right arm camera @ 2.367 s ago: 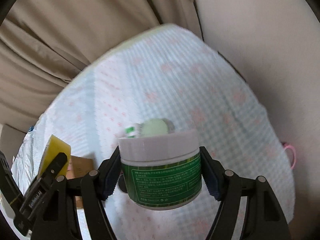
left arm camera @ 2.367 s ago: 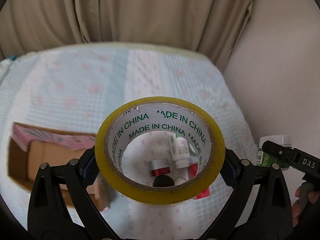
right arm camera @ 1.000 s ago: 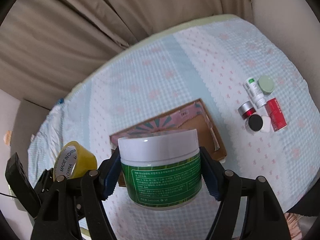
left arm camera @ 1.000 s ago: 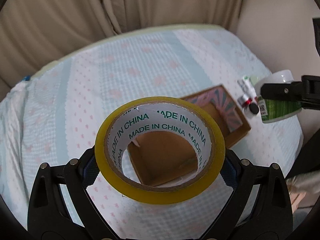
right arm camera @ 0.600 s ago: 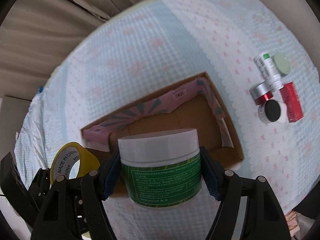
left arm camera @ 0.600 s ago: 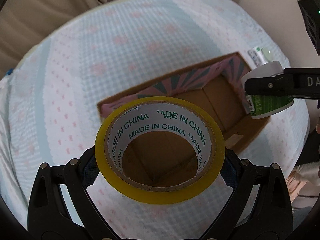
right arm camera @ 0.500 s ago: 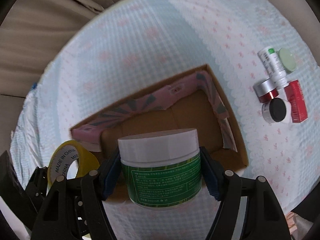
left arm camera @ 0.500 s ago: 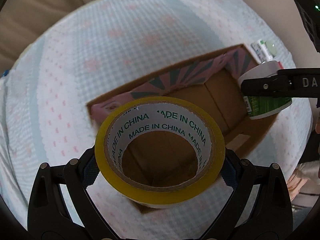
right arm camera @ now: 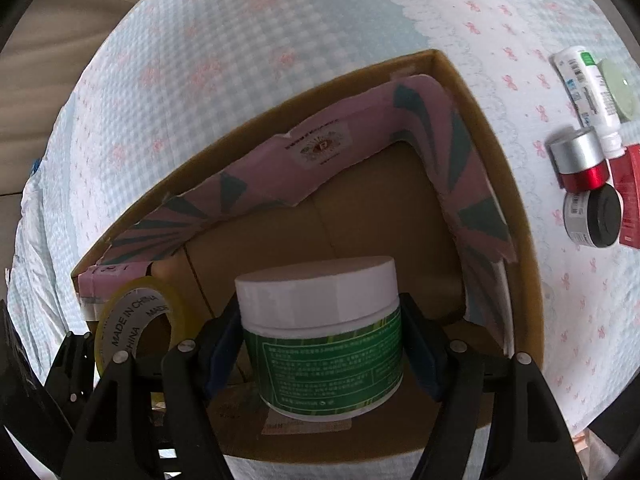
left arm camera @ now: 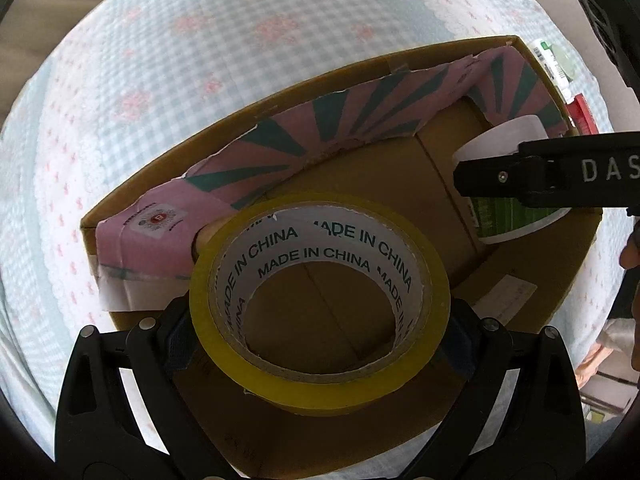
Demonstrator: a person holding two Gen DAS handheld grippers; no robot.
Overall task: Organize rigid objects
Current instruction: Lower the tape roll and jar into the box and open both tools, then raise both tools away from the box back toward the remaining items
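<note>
Both hand-held grippers have dropped toward the cardboard box (left arm camera: 532, 312) since 1 s ago: box now fills both views, where before it sat small & far on the bed.

L hand-held gripper (left arm camera: 318, 336) points down, jaws spread wide & clamped on the yellow tape roll (left arm camera: 320, 376) by its outer sides. Roll's core reads "MADE IN CHINA"; through its hole the brown box floor shows. Roll hangs over the box's near-left part, not resting on the floor as far as I can tell.

R hand-held gripper (right arm camera: 322, 356) at a mid opening, blue pads pressed on both sides of the green-label jar (right arm camera: 328, 356) w/ white lid, jar upright between the fingers. Jar is over the box's near-right part; contact w/ the floor can't be judged. In L view the same jar shows at right behind the R gripper's black finger.

Box interior: brown flaps on the bottom, pink & teal striped liner (right arm camera: 360, 136) along the far & right walls, torn at the edges.

Outside the box, to its right on the bed's blue-white check cover (right arm camera: 240, 40): white tube w/ green print (right arm camera: 588, 88), pale green round lid (right arm camera: 620, 88), silver-red jar (right arm camera: 580, 160), black-lidded jar (right arm camera: 596, 216), red carton (right arm camera: 630, 196), all clustered, touching or just beside each other, well apart from the box wall
</note>
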